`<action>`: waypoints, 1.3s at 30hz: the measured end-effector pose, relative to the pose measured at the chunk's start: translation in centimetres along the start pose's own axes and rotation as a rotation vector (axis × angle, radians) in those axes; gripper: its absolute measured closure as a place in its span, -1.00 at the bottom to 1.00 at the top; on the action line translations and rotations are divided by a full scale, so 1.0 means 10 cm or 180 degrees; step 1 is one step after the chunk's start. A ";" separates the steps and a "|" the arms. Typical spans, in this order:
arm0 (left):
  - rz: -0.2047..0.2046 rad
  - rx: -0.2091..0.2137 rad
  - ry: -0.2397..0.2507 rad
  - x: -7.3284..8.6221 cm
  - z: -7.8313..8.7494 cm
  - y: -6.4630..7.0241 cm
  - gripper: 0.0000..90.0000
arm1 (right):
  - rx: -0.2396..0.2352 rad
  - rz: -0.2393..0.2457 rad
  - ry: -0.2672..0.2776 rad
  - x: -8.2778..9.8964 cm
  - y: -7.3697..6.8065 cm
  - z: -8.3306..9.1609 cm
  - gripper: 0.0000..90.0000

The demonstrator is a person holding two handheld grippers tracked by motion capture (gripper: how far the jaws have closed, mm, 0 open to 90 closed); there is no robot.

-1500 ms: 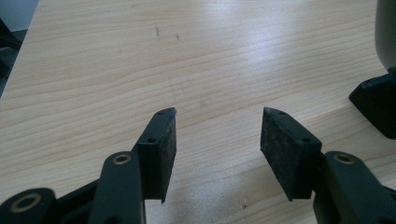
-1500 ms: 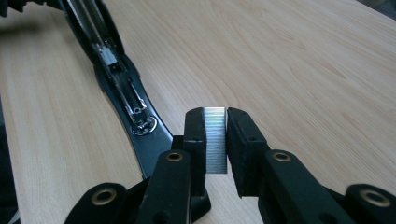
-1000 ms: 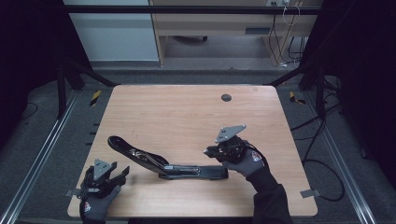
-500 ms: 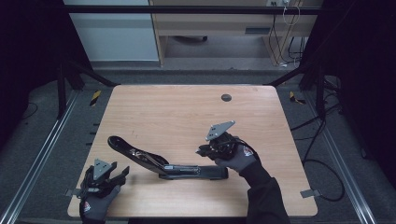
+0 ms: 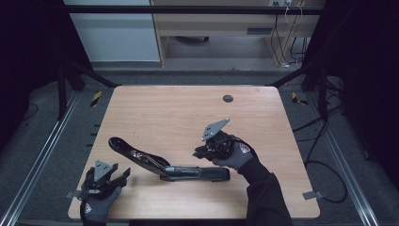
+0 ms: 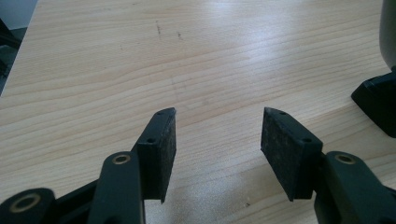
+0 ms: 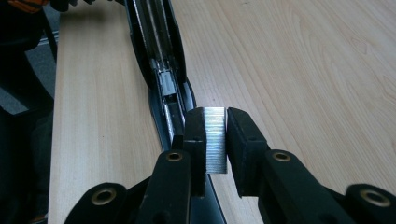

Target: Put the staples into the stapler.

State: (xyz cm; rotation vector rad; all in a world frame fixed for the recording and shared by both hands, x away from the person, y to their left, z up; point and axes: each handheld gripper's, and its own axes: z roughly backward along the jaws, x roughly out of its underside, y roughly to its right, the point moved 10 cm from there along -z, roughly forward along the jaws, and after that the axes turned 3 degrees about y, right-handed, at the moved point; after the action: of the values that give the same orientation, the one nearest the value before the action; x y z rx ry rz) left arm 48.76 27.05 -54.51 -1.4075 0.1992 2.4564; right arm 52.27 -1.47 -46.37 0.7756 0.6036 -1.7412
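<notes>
A long black stapler [image 5: 169, 167] lies swung open near the front of the wooden table [image 5: 164, 108], its upper arm curving off to the left. My right gripper [image 5: 197, 153] hovers just above the stapler's right half and is shut on a silver strip of staples [image 7: 215, 140]. In the right gripper view the strip sits upright between the pads [image 7: 196, 135], right over the stapler's open metal channel [image 7: 161, 70]. My left gripper [image 5: 123, 173] rests at the table's front left corner, jaws open on bare wood [image 6: 217, 126]. A black end of the stapler [image 6: 378, 100] shows at its far right.
A small dark round grommet [image 5: 227, 98] sits in the tabletop at the back right. Black frame bars and rails run along both sides of the table, with cables on the floor at the right. A cabinet and desk stand behind.
My right gripper has drifted a little to the left along the stapler with the staple strip still in it. The left gripper and the stapler have stayed put.
</notes>
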 end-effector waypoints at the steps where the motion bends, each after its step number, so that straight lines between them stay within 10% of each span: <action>1: 0.0001 0.0000 -0.0002 0.00 0.00 0.00 0.00 | -0.0015 0.0012 -0.0011 -0.01 -0.01 -0.01 0.74; 39: -0.0012 0.0015 -0.0020 0.01 -0.01 0.00 0.00 | -0.0449 0.0268 -0.0344 0.20 -0.13 -0.33 0.74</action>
State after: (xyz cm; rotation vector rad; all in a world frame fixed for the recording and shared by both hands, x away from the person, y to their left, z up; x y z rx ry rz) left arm 48.74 27.03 -54.65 -1.3968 0.2006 2.4552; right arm 51.27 0.04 -50.05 0.5965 0.6047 -1.6334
